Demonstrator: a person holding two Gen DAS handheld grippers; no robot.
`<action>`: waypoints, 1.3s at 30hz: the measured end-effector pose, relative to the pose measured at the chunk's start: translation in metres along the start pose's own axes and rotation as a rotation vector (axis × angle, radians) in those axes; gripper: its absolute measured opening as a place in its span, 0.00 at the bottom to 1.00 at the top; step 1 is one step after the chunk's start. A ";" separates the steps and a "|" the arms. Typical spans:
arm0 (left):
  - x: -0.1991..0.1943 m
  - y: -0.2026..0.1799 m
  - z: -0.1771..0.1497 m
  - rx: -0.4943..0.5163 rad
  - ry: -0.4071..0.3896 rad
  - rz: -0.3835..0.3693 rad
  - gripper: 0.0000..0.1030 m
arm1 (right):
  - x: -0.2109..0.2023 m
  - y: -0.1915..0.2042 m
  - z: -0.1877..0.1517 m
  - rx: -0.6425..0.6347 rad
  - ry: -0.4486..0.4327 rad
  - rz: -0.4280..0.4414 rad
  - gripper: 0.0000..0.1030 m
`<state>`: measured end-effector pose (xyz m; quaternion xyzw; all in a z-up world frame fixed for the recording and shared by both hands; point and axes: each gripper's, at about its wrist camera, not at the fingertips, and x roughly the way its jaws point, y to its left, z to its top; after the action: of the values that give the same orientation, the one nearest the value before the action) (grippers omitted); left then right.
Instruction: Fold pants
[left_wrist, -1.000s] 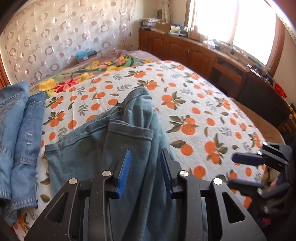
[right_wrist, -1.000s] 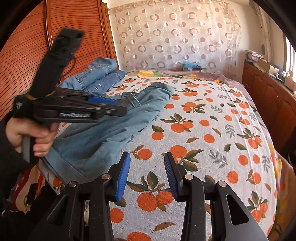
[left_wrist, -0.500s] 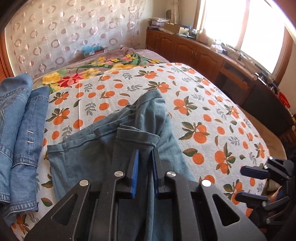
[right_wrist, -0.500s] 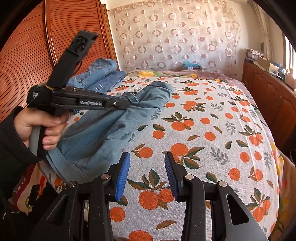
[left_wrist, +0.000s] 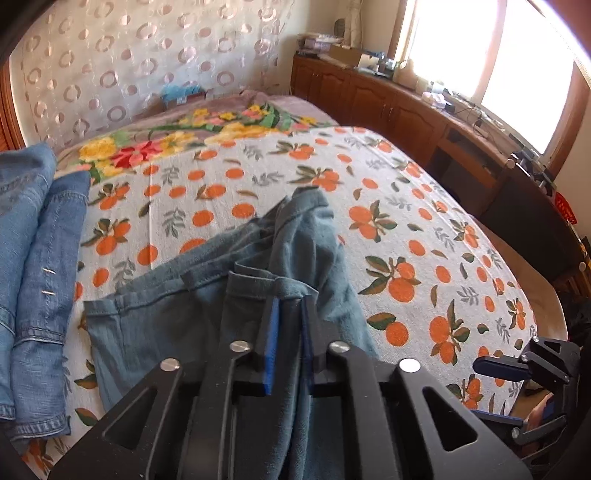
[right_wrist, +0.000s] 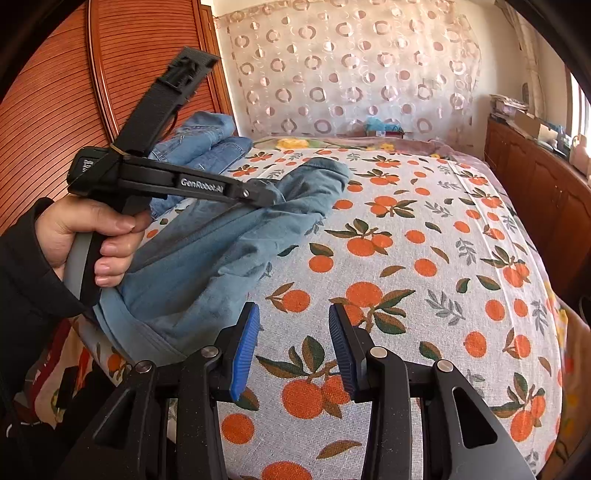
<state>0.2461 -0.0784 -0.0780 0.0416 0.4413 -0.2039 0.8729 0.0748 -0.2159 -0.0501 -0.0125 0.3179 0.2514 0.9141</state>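
Teal-blue pants (left_wrist: 177, 325) lie crumpled on the orange-print bedspread (left_wrist: 406, 240). My left gripper (left_wrist: 290, 306) is shut on a fold near the pants' waistband, with the cloth pinched between the blue pads. The right wrist view shows the same left gripper (right_wrist: 273, 197), held by a person's hand (right_wrist: 92, 236), lifting the pants (right_wrist: 207, 266) into a ridge. My right gripper (right_wrist: 293, 321) is open above the bare bedspread (right_wrist: 424, 295), just right of the pants' hem, with nothing between its fingers. It also shows low at the right edge of the left wrist view (left_wrist: 487, 389).
A pile of folded light-blue jeans (left_wrist: 33, 258) lies at the bed's left side, near the ribbed wooden panel (right_wrist: 55, 92). Wooden cabinets (left_wrist: 406, 110) run along the right under a bright window. A circle-pattern curtain (right_wrist: 351, 74) hangs behind the bed.
The left gripper's jaws have closed from open onto the pants fabric and the cloth has bunched up under them. The right gripper has stayed put.
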 end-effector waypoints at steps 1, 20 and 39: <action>-0.003 0.001 0.000 0.002 -0.006 0.003 0.04 | 0.000 0.000 0.000 -0.001 0.000 0.002 0.39; -0.071 0.101 0.000 -0.133 -0.145 0.162 0.03 | 0.014 0.010 0.002 -0.016 0.014 0.022 0.39; -0.096 0.067 -0.103 -0.125 -0.114 0.147 0.33 | 0.009 0.028 0.003 -0.033 0.001 0.052 0.40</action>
<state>0.1443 0.0397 -0.0719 0.0078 0.3983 -0.1132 0.9102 0.0696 -0.1869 -0.0497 -0.0193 0.3145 0.2803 0.9067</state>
